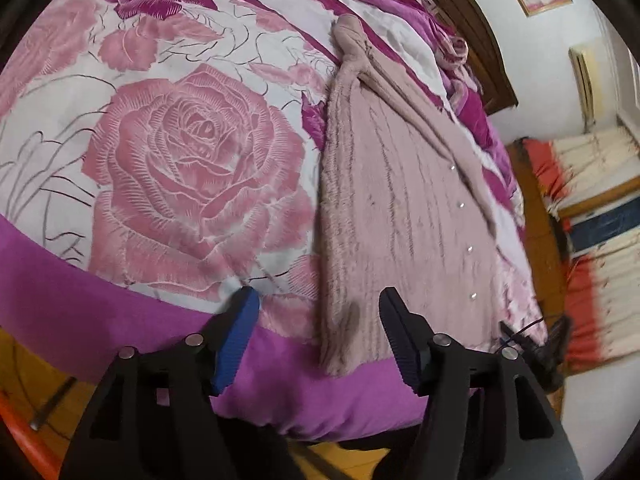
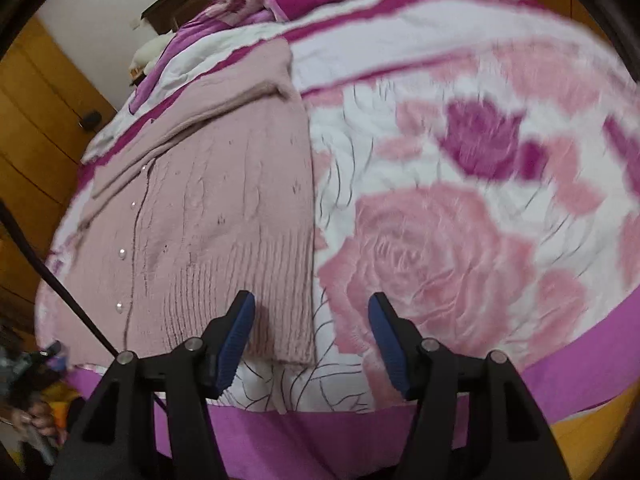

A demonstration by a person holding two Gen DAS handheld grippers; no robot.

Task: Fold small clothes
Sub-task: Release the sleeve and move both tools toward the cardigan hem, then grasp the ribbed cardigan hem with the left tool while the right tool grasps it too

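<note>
A dusty-pink knitted cardigan [image 1: 400, 200] with small pearl buttons lies flat and lengthwise on the rose-print bed cover [image 1: 192, 152]. Its ribbed hem points toward me. My left gripper [image 1: 316, 300] is open and empty, hovering over the hem's left corner. In the right wrist view the cardigan [image 2: 208, 216] lies at the left, a sleeve folded across its upper part. My right gripper [image 2: 312, 304] is open and empty, its jaws straddling the hem's right corner just above the cover [image 2: 440, 240].
The bed's purple border [image 1: 100, 312] runs along the near edge. Rumpled purple bedding [image 1: 460, 60] and a wooden headboard [image 1: 472, 20] lie at the far end. A red and cream bench [image 1: 600, 240] stands beside the bed. Wooden doors [image 2: 36, 120] are at the left.
</note>
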